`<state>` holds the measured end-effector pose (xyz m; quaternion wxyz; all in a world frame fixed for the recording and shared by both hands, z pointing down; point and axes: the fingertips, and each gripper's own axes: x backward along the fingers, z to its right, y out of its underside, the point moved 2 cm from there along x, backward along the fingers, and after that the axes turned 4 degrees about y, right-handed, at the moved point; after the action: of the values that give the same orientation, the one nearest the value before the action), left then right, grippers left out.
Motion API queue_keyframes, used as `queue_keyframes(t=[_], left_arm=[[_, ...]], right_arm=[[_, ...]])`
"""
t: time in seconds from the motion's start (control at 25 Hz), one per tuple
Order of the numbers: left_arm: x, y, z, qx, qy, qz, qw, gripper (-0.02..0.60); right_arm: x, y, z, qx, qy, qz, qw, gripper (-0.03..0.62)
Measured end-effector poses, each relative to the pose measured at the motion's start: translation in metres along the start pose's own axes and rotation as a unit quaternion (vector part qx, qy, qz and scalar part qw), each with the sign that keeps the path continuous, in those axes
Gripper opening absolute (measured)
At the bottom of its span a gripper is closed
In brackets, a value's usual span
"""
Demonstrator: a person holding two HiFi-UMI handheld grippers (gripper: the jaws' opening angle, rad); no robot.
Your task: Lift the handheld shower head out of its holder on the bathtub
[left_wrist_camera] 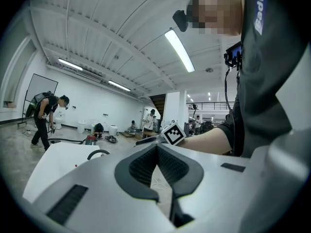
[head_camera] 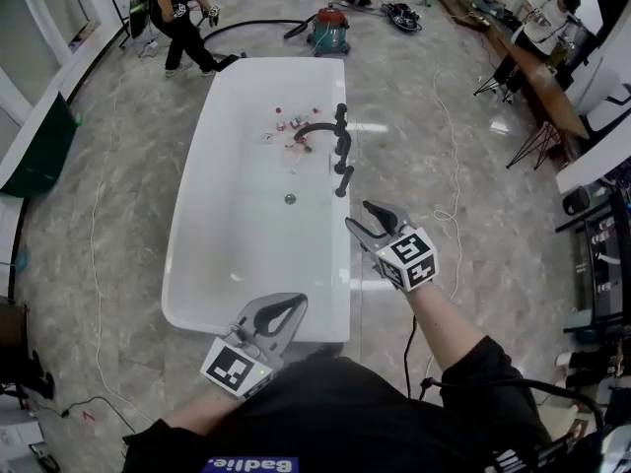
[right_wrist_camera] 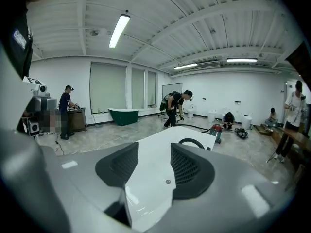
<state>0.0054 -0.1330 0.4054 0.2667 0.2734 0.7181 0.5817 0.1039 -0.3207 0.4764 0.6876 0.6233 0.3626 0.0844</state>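
Note:
A white bathtub [head_camera: 192, 264] lies lengthwise ahead of me. On its right rim stands a row of black fittings: a curved spout [head_camera: 314, 127] and, nearest to me, what looks like the handheld shower head [head_camera: 343, 178] upright in its holder. My right gripper [head_camera: 361, 215] hovers open by the right rim, just short of that piece and apart from it. Its own view shows the tub's inside [right_wrist_camera: 150, 178] between my right gripper's [right_wrist_camera: 154, 154] spread pads, and the spout [right_wrist_camera: 191, 141] beyond. My left gripper [head_camera: 286, 311] is shut and empty over the tub's near end.
Small bottles [head_camera: 286, 124] lie in the tub by the spout, and a drain [head_camera: 289, 198] sits mid-floor. A red vacuum cleaner [head_camera: 329, 30] and a black hose stand beyond the far end. People work at the back. A white cable [head_camera: 452, 156] runs over the floor on the right.

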Motion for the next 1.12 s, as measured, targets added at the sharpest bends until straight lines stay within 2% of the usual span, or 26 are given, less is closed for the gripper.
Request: queue_keyframes(t=[0.48, 0.72, 1.12], left_arm=[[-0.011, 0.02, -0.021, 0.027, -0.004, -0.015, 0.9995, 0.005], [-0.017, 0.023, -0.033, 0.032, 0.002, -0.015, 0.9994, 0.005], [-0.025, 0.022, -0.059, 0.032, -0.016, -0.016, 0.9992, 0.005]], right_arm=[[-0.068, 0.031, 0.059, -0.007, 0.011, -0.06, 0.998, 0.196], [-0.105, 0.042, 0.082, -0.037, 0.018, -0.074, 0.996, 0.201], [-0.17, 0.095, 0.121, -0.043, 0.034, -0.127, 0.99, 0.21]])
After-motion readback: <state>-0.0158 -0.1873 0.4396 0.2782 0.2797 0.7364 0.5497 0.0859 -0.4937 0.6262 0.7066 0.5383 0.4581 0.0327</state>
